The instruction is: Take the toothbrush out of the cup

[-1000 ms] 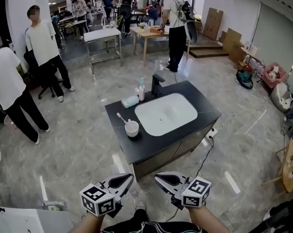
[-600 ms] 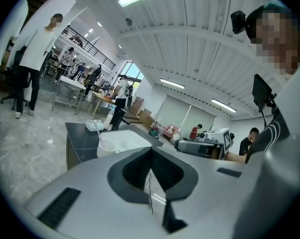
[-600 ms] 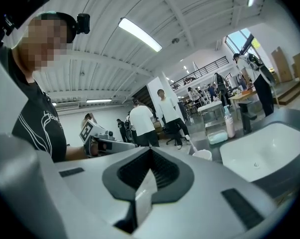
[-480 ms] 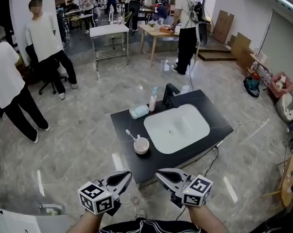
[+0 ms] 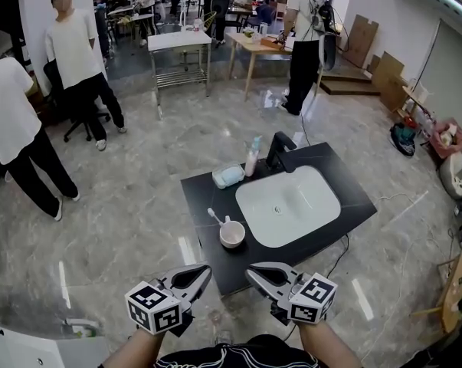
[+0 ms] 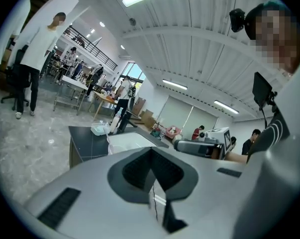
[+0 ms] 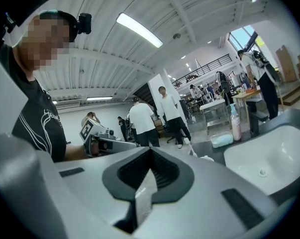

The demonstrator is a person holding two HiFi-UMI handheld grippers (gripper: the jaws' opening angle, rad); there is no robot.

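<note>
A small white cup (image 5: 232, 234) stands on the black counter (image 5: 204, 205), left of the white sink (image 5: 287, 204). A white toothbrush (image 5: 215, 217) leans out of the cup toward the upper left. Both grippers hang low in the head view, short of the counter's near edge and touching nothing. My left gripper (image 5: 205, 268) is shut and empty, its tip pointing right. My right gripper (image 5: 250, 270) is shut and empty, its tip pointing left. In the right gripper view the jaws (image 7: 150, 157) are pressed together; the left gripper view shows the same (image 6: 151, 156).
A black faucet (image 5: 277, 151), a pump bottle (image 5: 251, 159) and a pale soap dish (image 5: 227, 176) line the counter's far side. Two people (image 5: 76, 60) stand on the marble floor at left. Tables and more people fill the far room. A cable (image 5: 334, 251) trails right of the counter.
The counter has slid lower and rightward in the head view and looks nearer. Both grippers keep their place at the bottom of the frame, still shut.
</note>
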